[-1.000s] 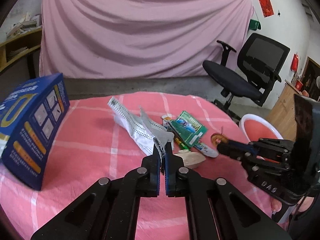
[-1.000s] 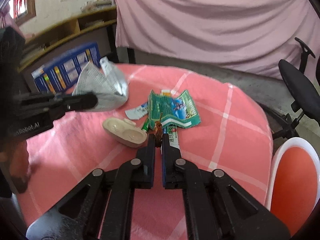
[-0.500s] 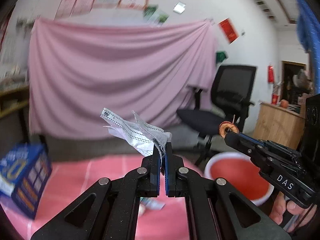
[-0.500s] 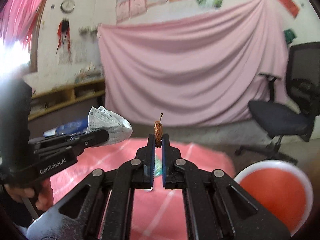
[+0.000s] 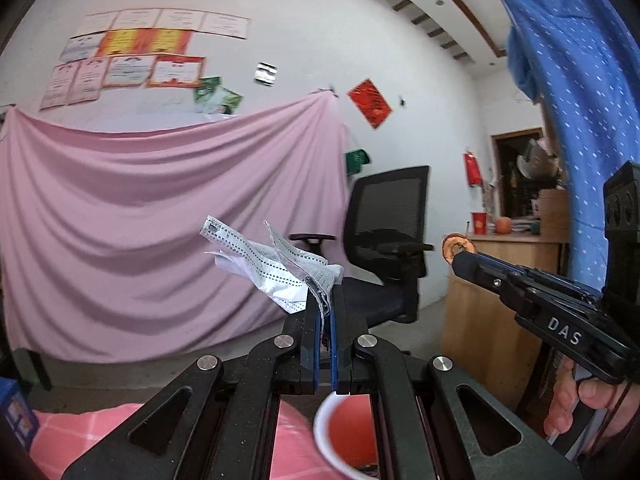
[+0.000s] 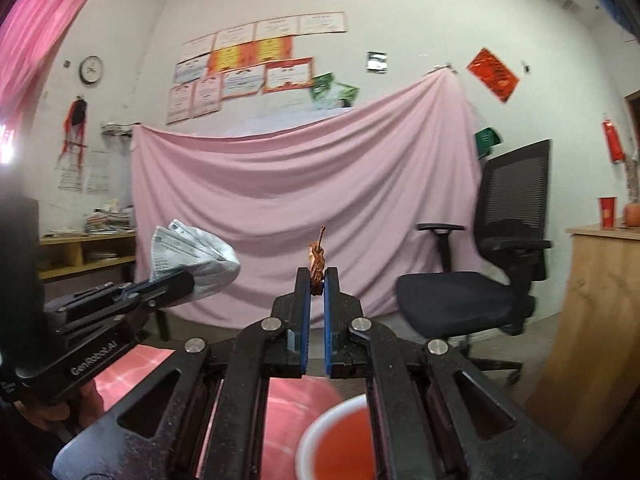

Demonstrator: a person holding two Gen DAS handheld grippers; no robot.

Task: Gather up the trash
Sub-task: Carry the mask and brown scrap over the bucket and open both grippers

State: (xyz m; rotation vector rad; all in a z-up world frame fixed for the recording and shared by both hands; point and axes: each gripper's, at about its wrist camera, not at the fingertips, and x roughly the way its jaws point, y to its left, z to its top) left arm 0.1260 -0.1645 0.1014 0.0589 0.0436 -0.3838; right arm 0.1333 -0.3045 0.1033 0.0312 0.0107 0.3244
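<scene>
- Right wrist view: my right gripper (image 6: 316,280) is clamped on a brown fruit core (image 6: 316,262), stem pointing straight up.
- My left gripper (image 5: 325,300) pinches a crumpled wrapper (image 5: 272,266) that trails up-left.
- The red bin (image 6: 320,440) sits below, with open air around.

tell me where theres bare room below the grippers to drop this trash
The red bin with a white rim lies open just under both grippers, nothing visible inside. Left of it, the pink cloth shows bare up to the blue box. Between left gripper with its paper and right gripper with its core, room is tight.
</scene>
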